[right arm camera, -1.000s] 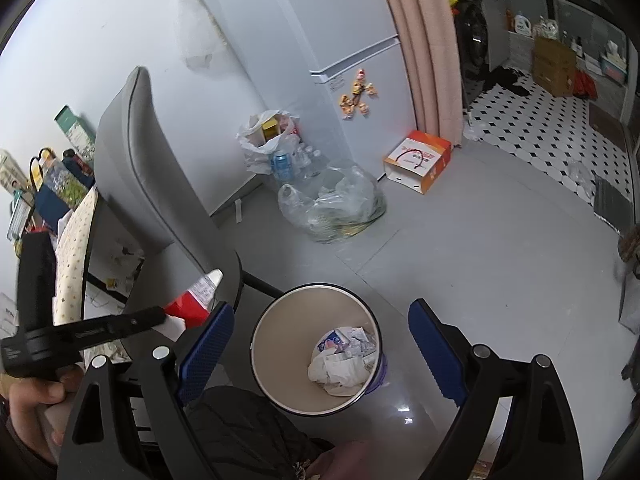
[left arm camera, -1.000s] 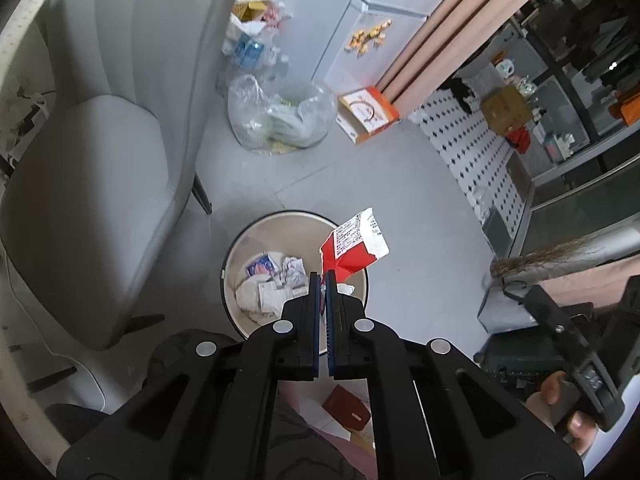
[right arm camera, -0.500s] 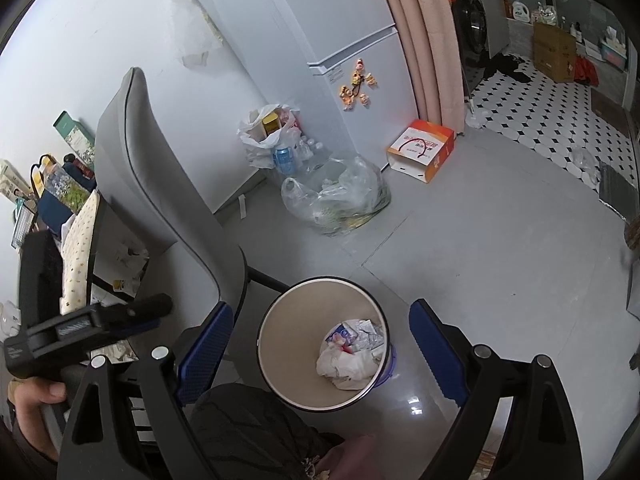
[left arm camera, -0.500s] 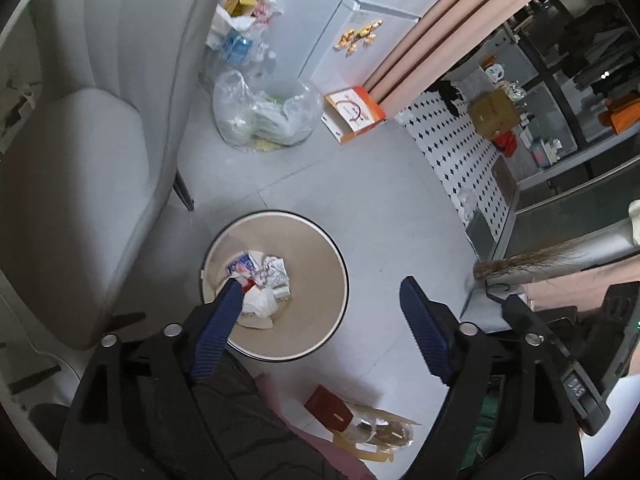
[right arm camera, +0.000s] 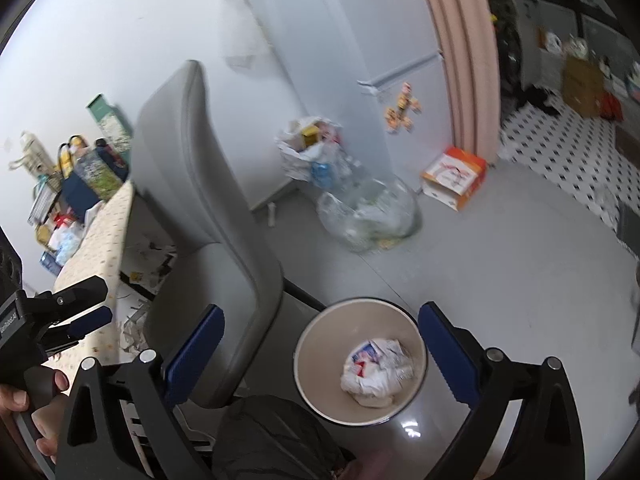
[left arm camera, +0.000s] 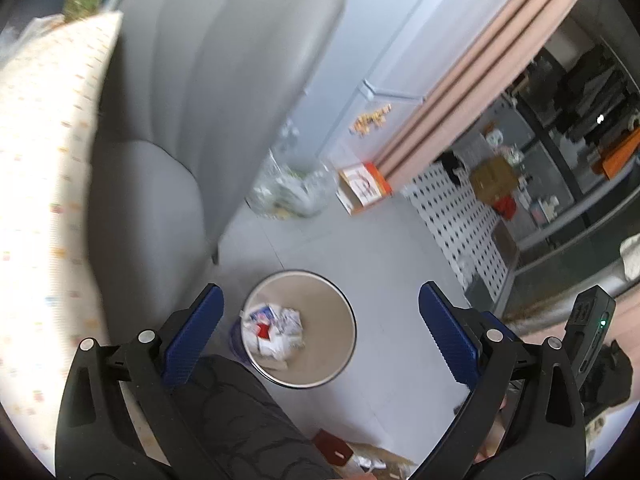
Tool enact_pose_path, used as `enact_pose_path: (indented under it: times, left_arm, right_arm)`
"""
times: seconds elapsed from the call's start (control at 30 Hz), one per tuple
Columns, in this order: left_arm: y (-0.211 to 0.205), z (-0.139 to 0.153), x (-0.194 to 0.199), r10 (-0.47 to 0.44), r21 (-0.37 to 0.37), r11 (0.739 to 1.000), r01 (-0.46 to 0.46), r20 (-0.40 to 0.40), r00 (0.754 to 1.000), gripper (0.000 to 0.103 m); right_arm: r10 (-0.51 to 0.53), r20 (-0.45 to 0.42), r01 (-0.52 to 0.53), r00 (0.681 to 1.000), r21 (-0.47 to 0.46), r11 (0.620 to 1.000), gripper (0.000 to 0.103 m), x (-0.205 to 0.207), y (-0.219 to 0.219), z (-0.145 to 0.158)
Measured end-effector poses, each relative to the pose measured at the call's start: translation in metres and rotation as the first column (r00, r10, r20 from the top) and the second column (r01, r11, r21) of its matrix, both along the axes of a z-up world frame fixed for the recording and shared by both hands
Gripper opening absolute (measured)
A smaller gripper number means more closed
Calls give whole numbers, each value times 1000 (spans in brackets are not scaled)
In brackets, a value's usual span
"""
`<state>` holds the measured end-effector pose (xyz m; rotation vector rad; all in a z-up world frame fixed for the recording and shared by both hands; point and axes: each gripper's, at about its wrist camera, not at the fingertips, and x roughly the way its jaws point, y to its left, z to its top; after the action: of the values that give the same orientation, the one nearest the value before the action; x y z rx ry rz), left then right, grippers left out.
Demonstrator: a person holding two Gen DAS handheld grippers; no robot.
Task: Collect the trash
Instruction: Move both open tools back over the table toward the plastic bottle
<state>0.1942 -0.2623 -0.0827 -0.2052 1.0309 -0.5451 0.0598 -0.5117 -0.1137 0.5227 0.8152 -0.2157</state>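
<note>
A round beige waste bin (left arm camera: 326, 354) stands on the grey floor and holds crumpled white paper (left arm camera: 280, 330) with a red-and-white wrapper (left arm camera: 262, 330) on top. My left gripper (left arm camera: 320, 290) hangs above the bin. Its jaws are opening wide and nothing is between its blue pads (left arm camera: 192, 336). In the right wrist view the same bin (right arm camera: 320, 360) and its paper (right arm camera: 376, 372) lie below my right gripper (right arm camera: 322, 310). Those jaws are opening too, with nothing between them. The left gripper's fingers (right arm camera: 86, 316) show at the left edge of that view, held in a hand.
A grey padded chair (right arm camera: 208, 200) stands close to the left of the bin. A table with a patterned cloth (right arm camera: 100, 240) is beyond it. A clear bag of rubbish (right arm camera: 368, 212), an orange-and-white box (right arm camera: 456, 178) and a fridge (right arm camera: 340, 40) stand farther back. A dark trouser leg (left arm camera: 240, 420) fills the foreground.
The left gripper opened and let the red-and-white wrapper drop into the bin, then rose and swung toward the chair. The right gripper shifted a little, its jaws still wide.
</note>
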Motion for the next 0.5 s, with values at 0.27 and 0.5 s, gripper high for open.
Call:
enact_pose_path:
  times: [0.27, 0.5]
  left_arm:
    - [57, 40, -21, 87, -28, 996, -85, 99, 991, 97]
    - [108, 63, -41, 166, 4, 985, -170, 189, 968, 97]
  right_arm:
    - [14, 0, -14, 1000, -80, 997, 95, 14, 43, 27]
    - [-3, 17, 4, 1000, -84, 996, 95, 17, 69, 41]
